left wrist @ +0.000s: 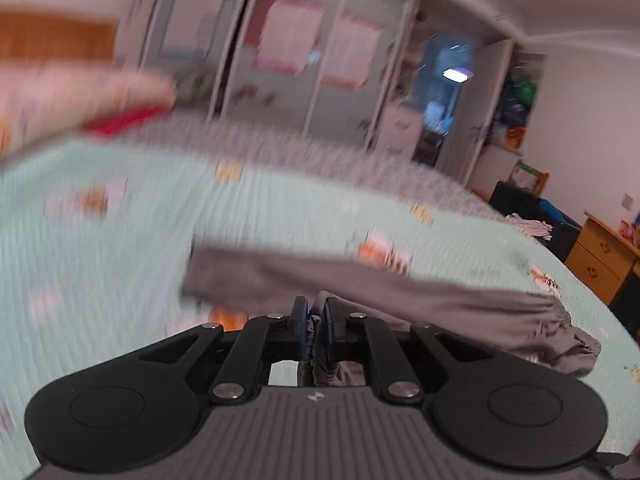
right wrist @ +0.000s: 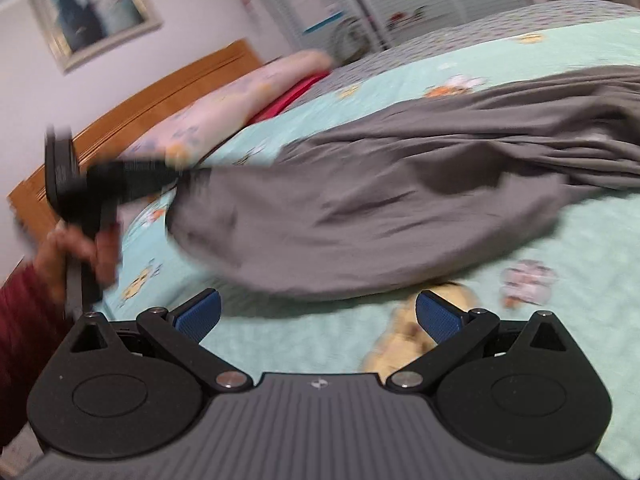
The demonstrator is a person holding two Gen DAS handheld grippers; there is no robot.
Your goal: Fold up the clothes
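A grey garment (right wrist: 400,200) lies spread across the mint-green bedspread (right wrist: 560,280). My left gripper (left wrist: 315,320) is shut on a pinch of the grey garment (left wrist: 400,292), whose cloth bunches between the blue pads and trails off to the right. In the right wrist view the left gripper (right wrist: 176,178) holds the garment's left end lifted off the bed, with a hand in a dark red sleeve (right wrist: 76,248) on its handle. My right gripper (right wrist: 318,318) stands open just short of the garment's near edge, nothing between its fingers.
A pink pillow (right wrist: 240,96) over something red lies by the wooden headboard (right wrist: 132,120). Mirrored wardrobe doors (left wrist: 288,60) stand beyond the bed. A wooden drawer unit (left wrist: 600,256) and a dark bin with clothes (left wrist: 536,216) sit at the right. A pale yellow soft thing (right wrist: 404,336) lies under my right gripper.
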